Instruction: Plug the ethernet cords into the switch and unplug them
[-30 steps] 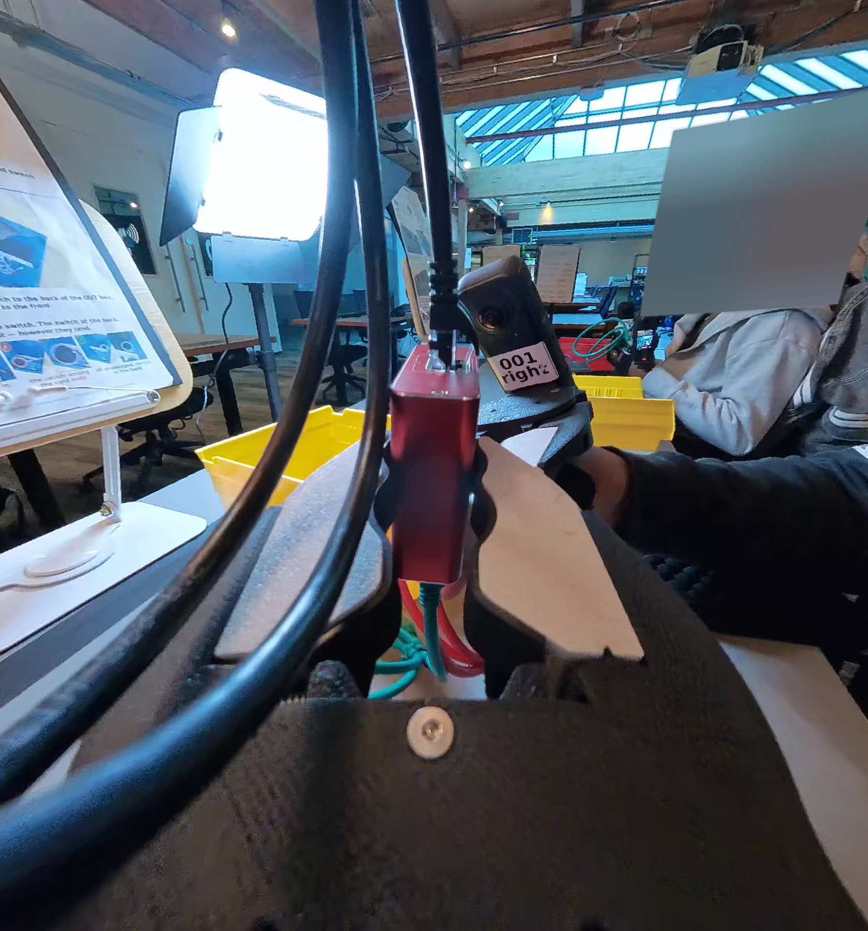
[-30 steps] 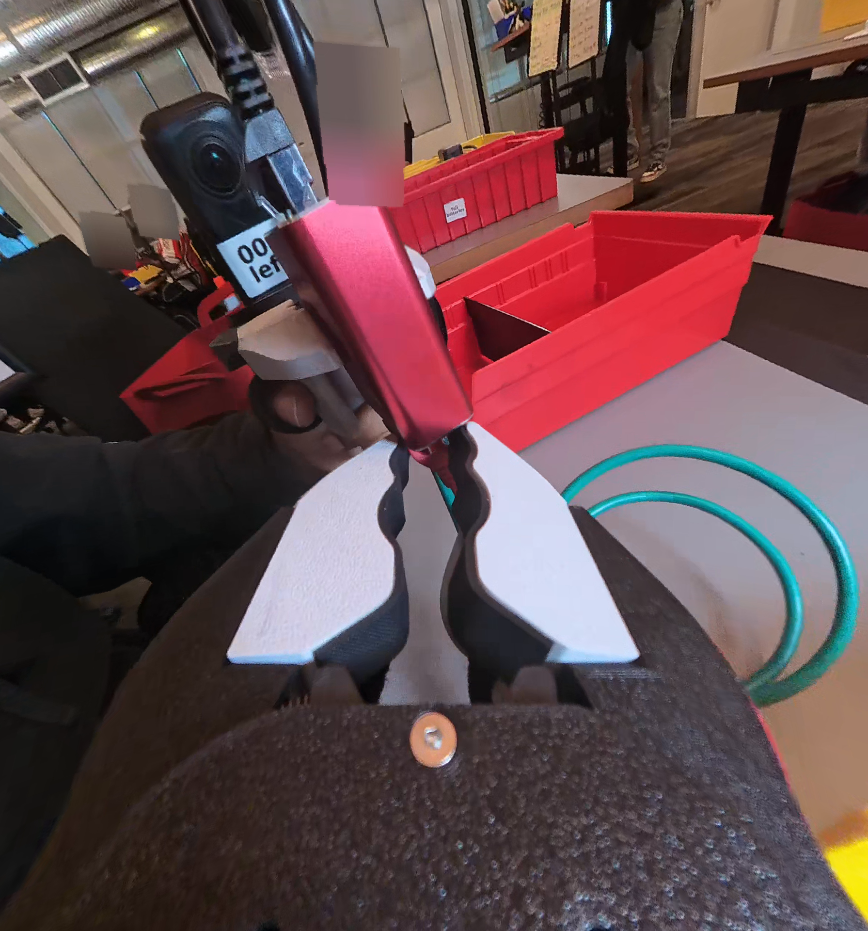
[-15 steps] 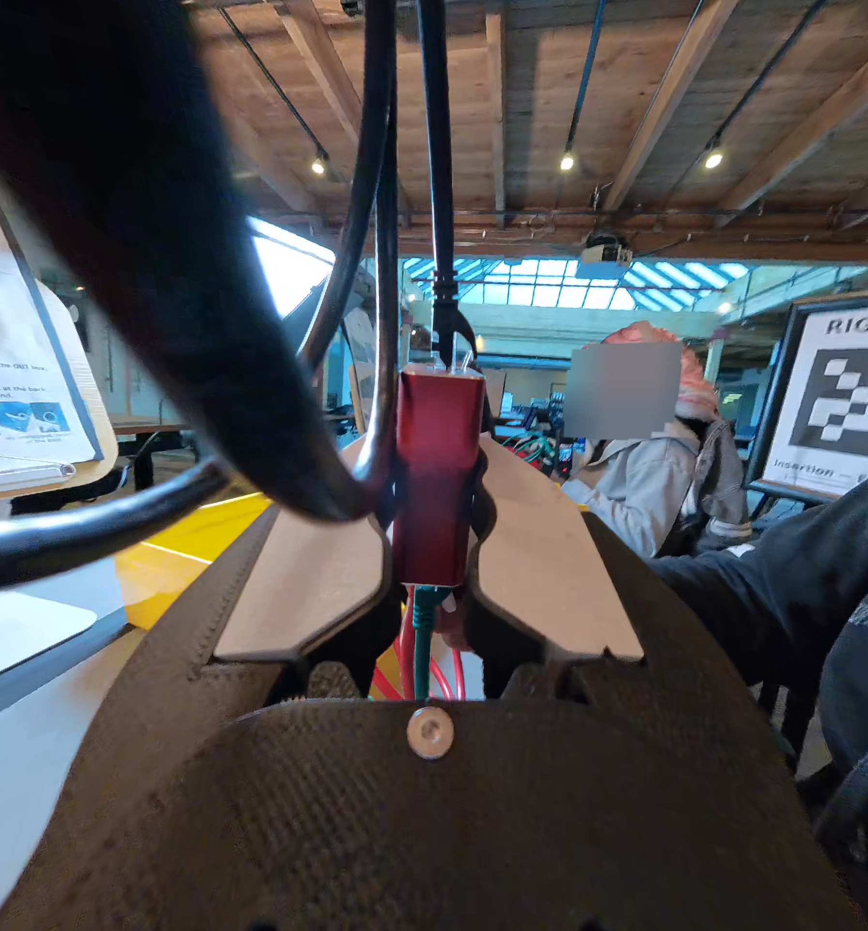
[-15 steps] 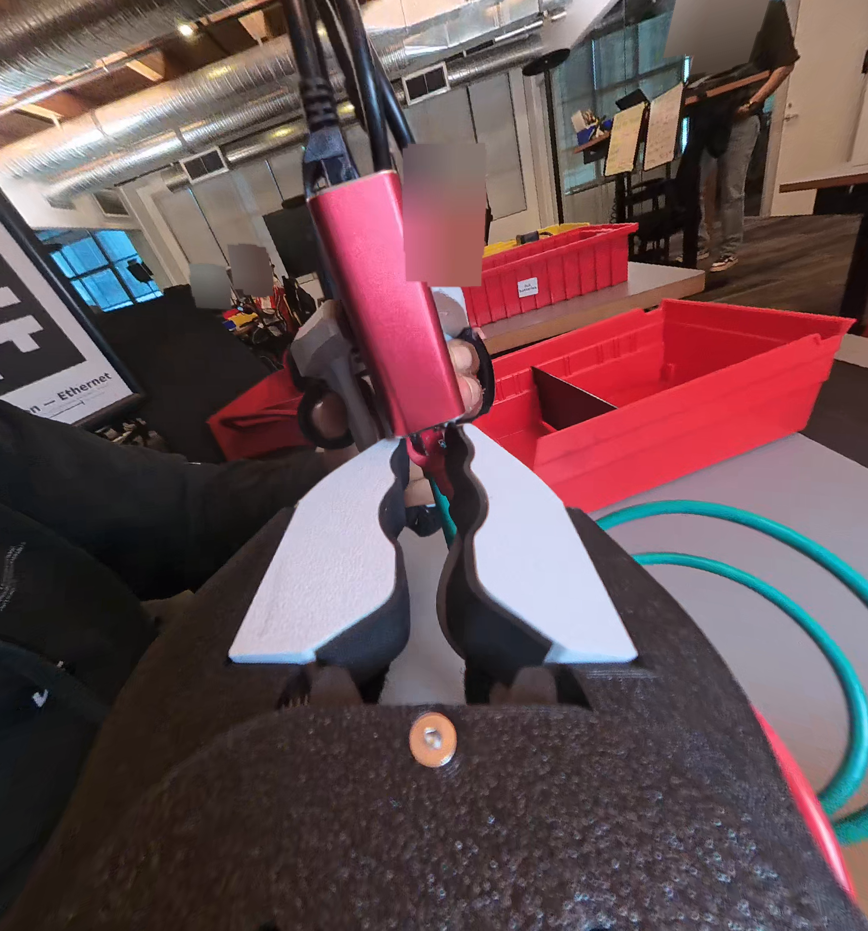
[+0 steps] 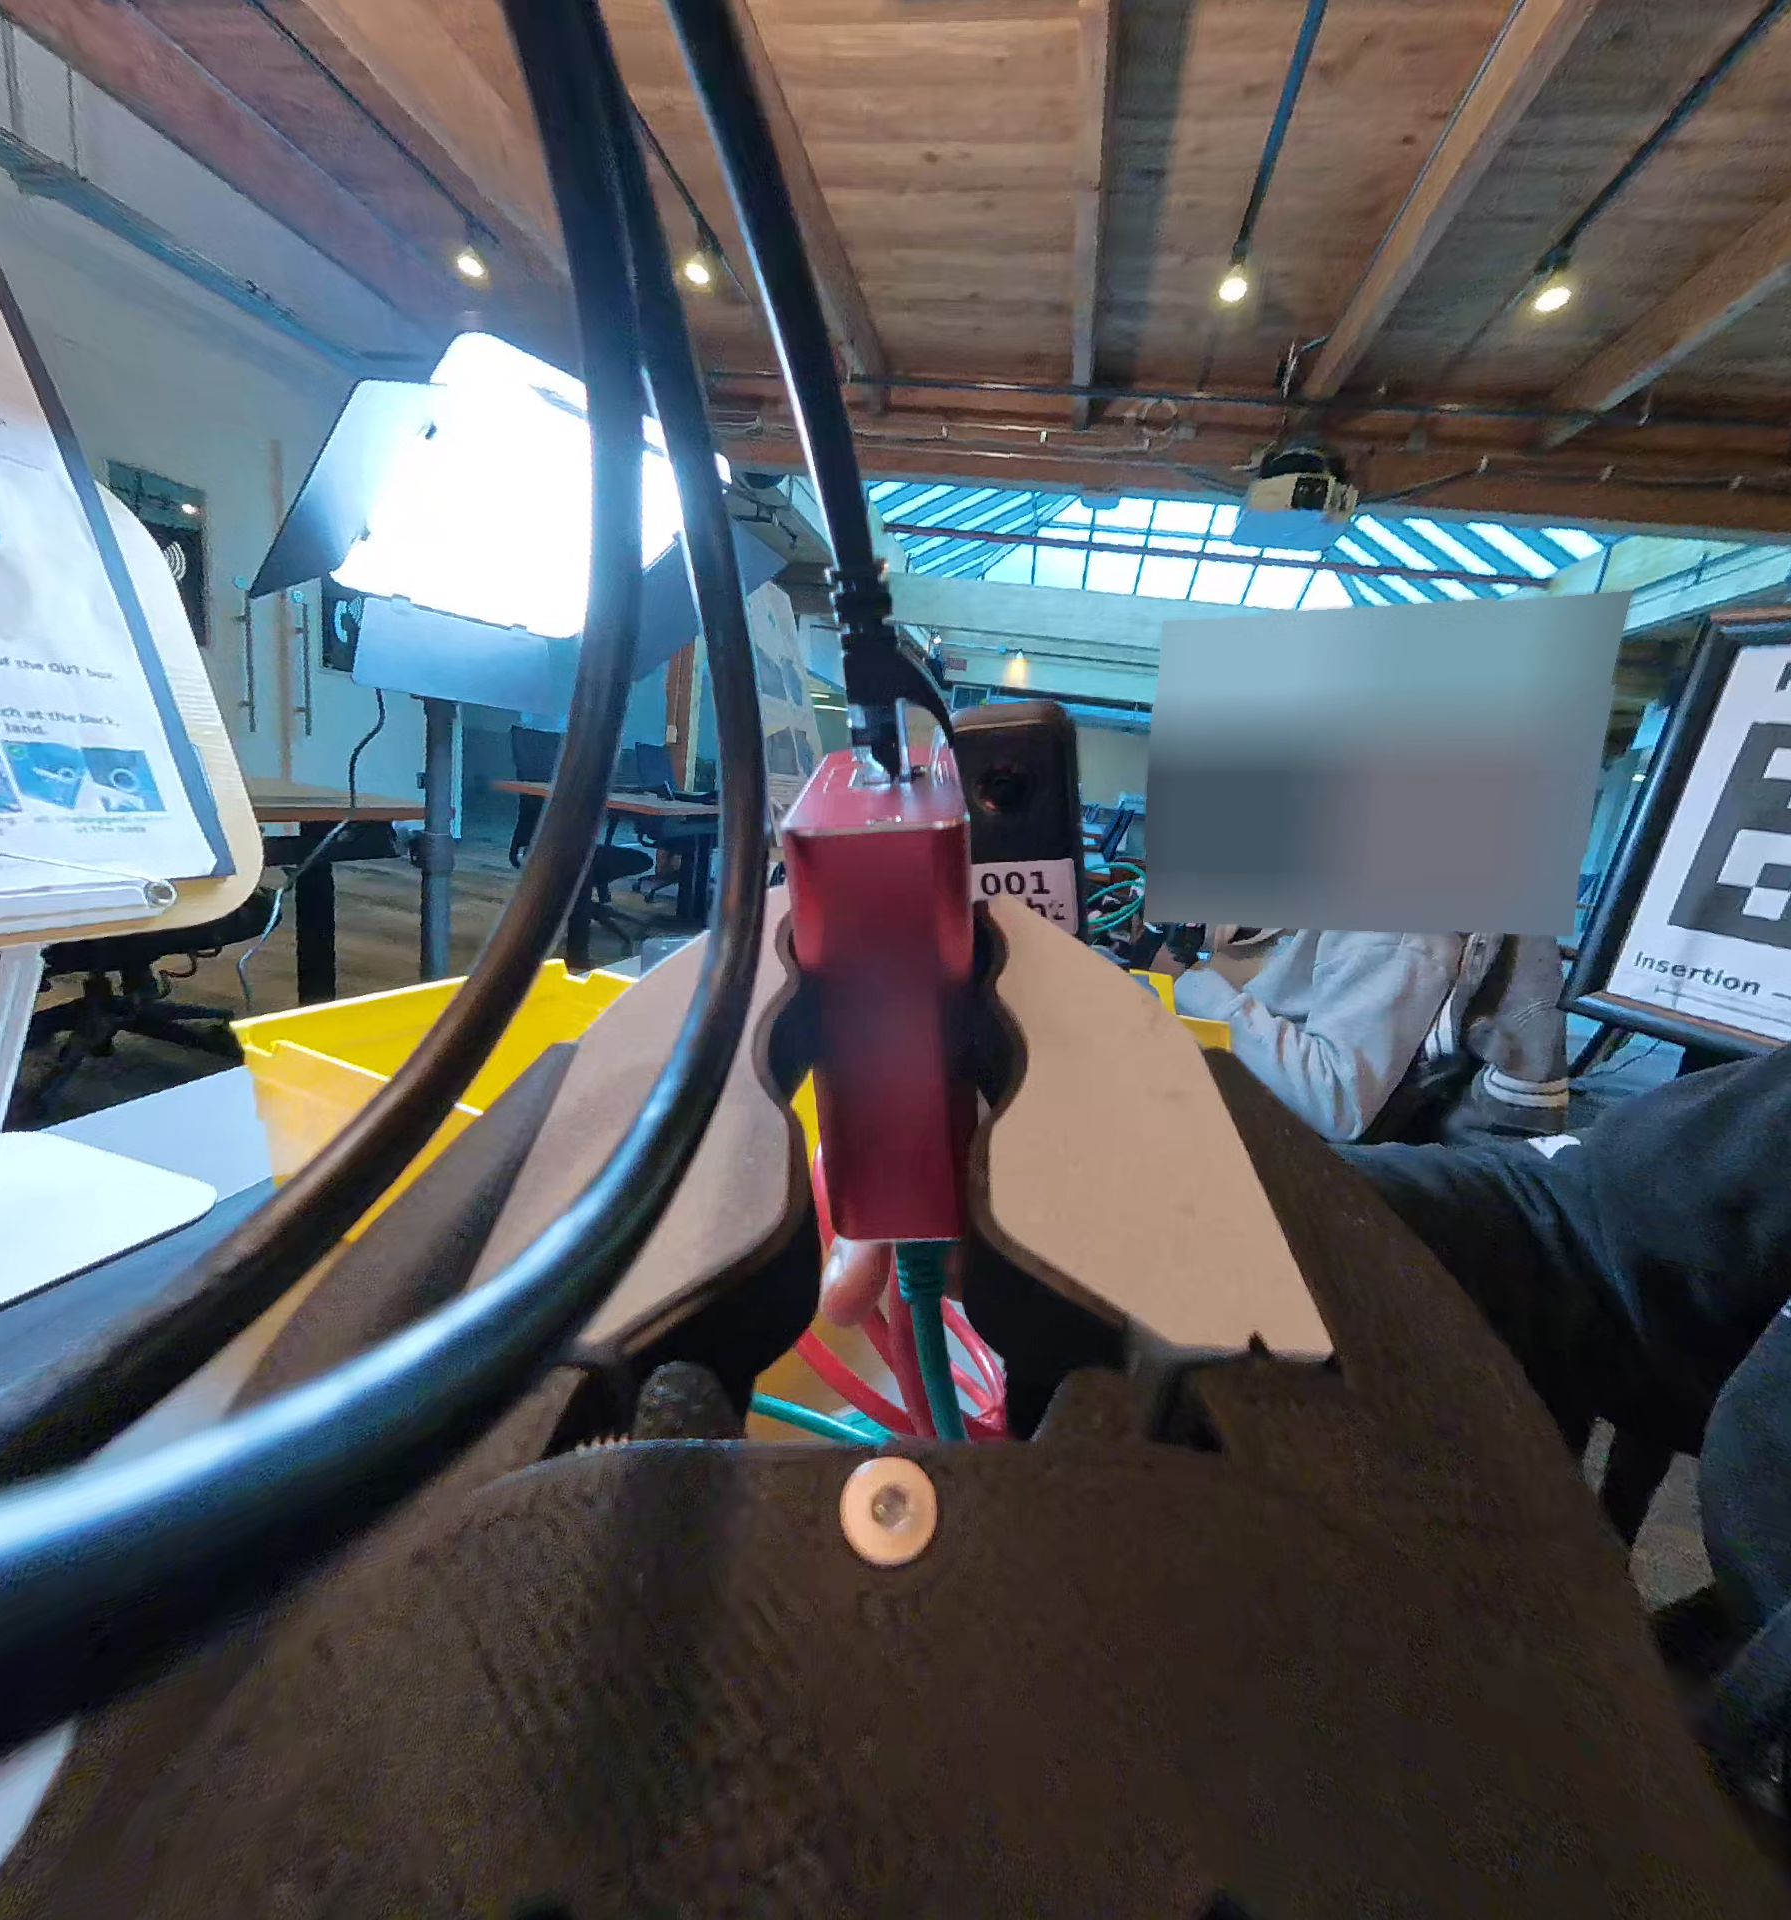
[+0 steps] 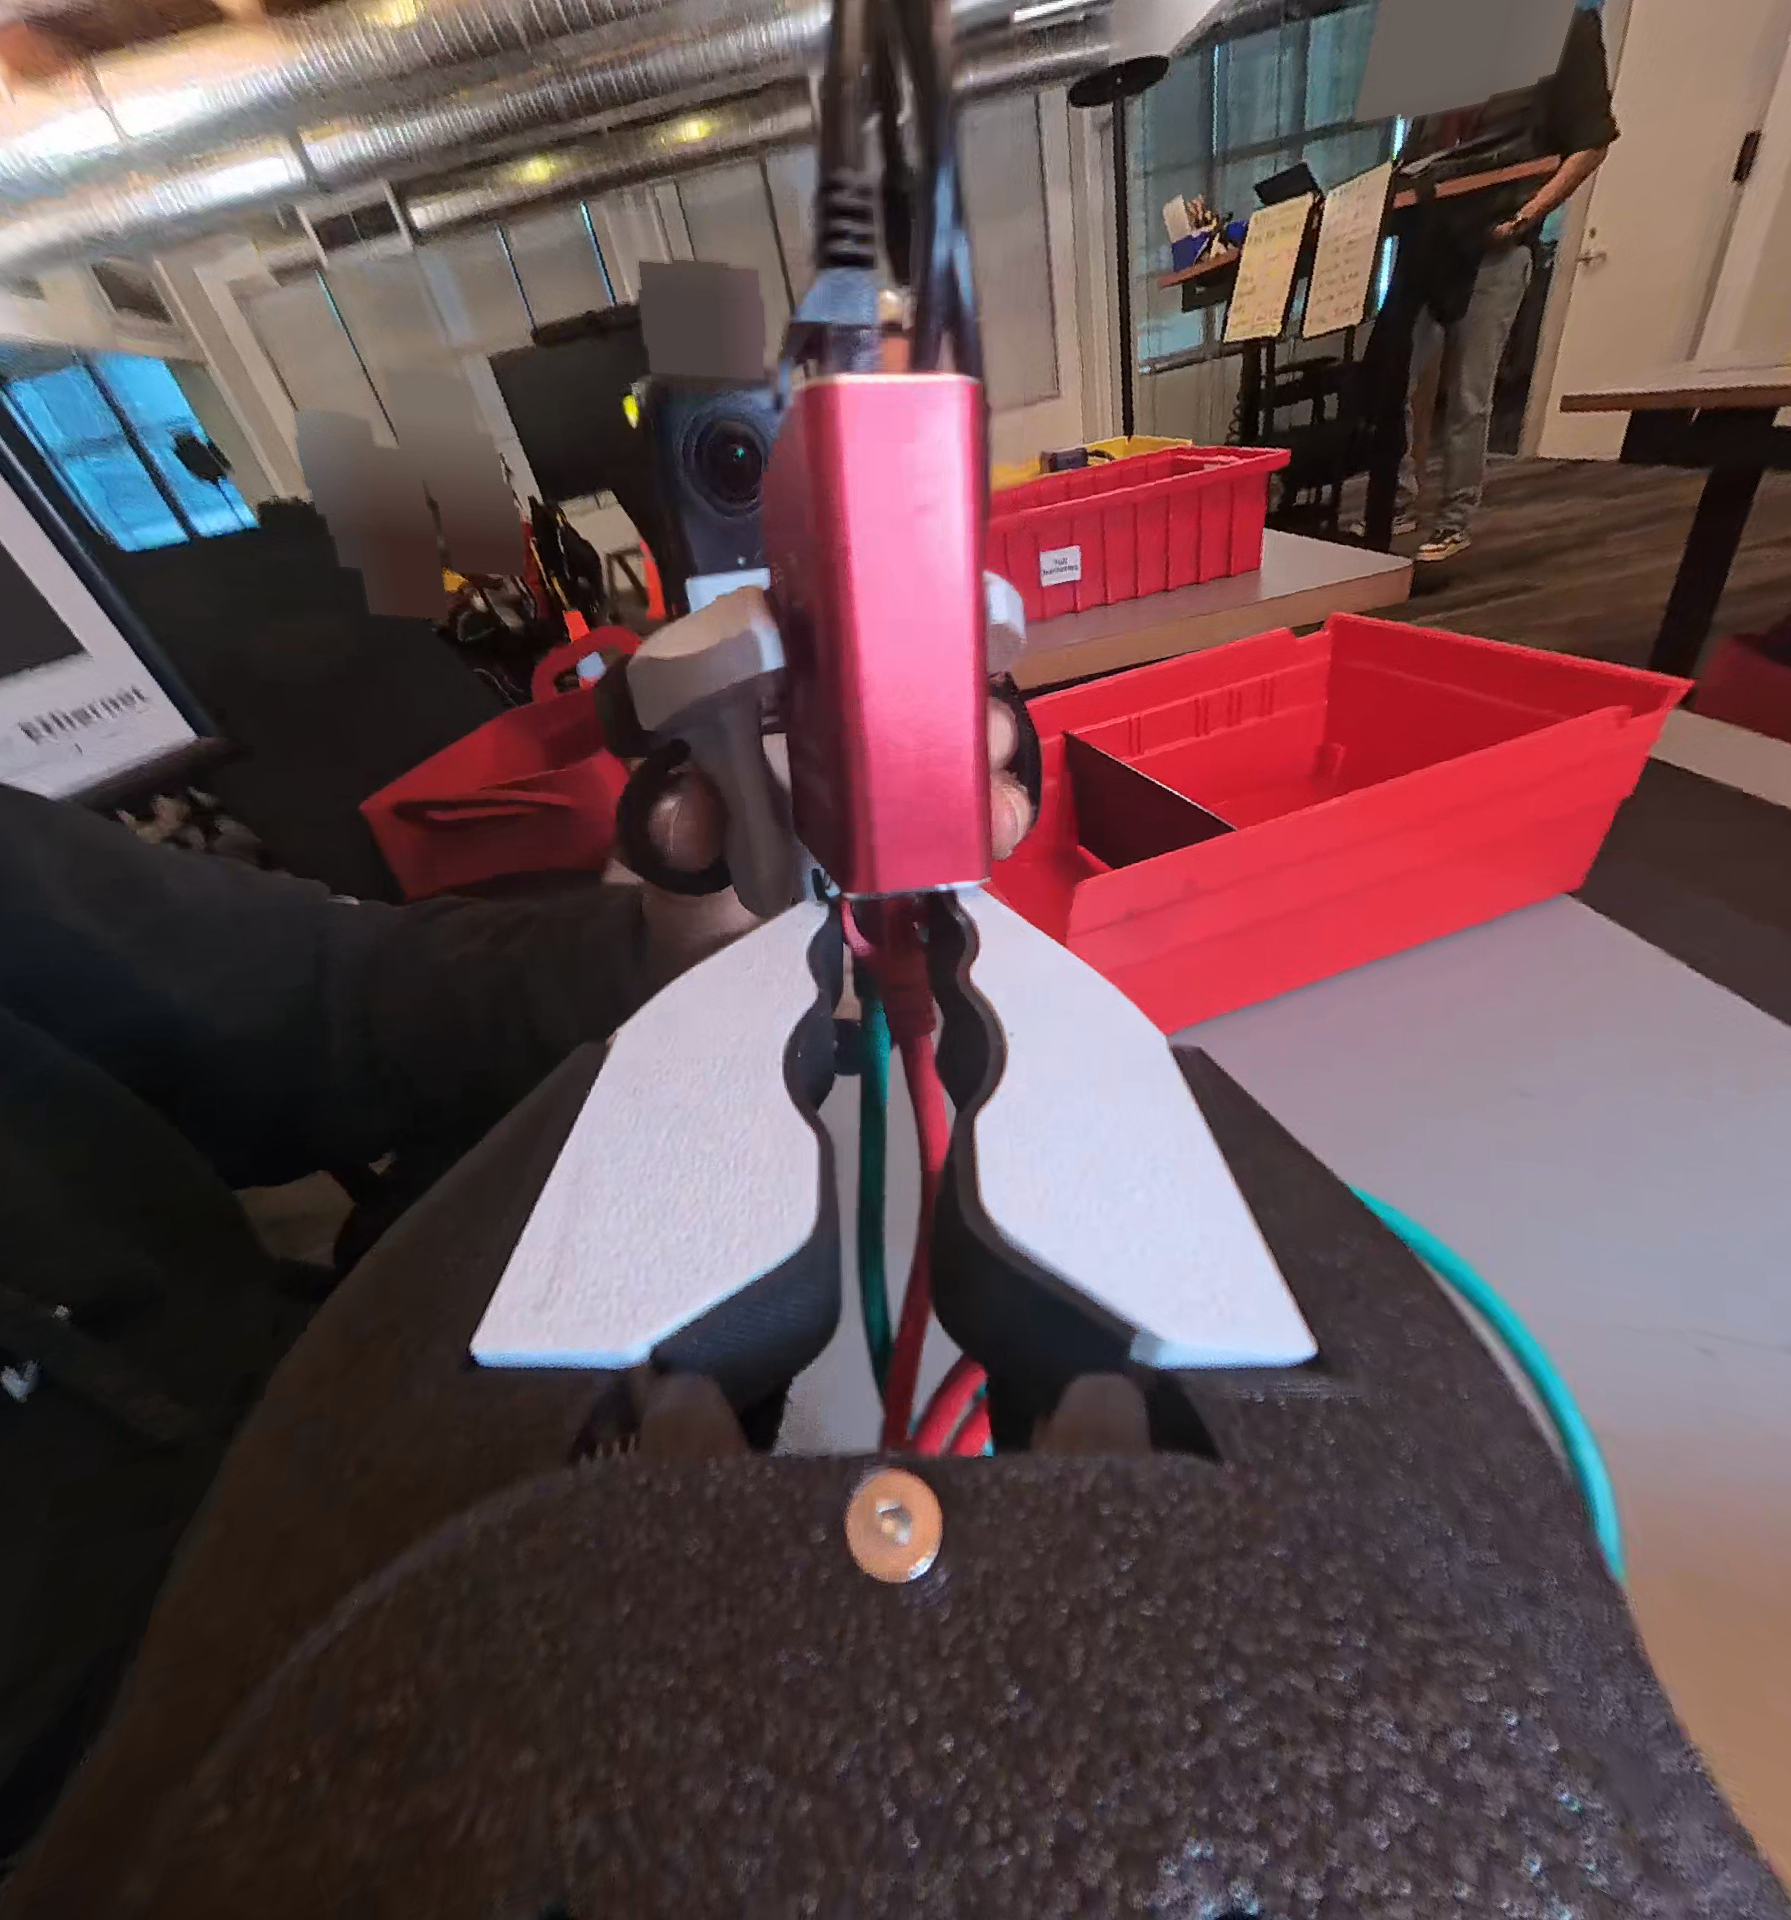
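The red switch (image 5: 886,1018) stands upright, clamped between the fingers of my left gripper (image 5: 886,935), which is shut on it. A black cable (image 5: 766,312) is plugged into its top. A green cord (image 5: 922,1320) and a red cord (image 5: 896,1351) hang from its lower end. In the right wrist view the switch (image 6: 880,644) is straight ahead, with the left gripper's grey fingers (image 6: 704,675) behind it. My right gripper (image 6: 896,935) is shut on the red cord's plug (image 6: 906,982) just under the switch. The green cord (image 6: 875,1195) runs down beside it.
A red bin (image 6: 1390,831) with a black divider sits on the grey table (image 6: 1545,1143) to the right, and a green cord loop (image 6: 1556,1403) lies near it. A yellow bin (image 5: 371,1049), a document stand (image 5: 39,727), a studio light (image 5: 486,520) and a framed sign (image 5: 1753,831) surround the workspace. Tip to tip, the grippers are about 5 cm apart.
Both grippers and the switch swung upward and then levelled again. In the right view the switch went from leaning left to upright. Both grips stayed the same.
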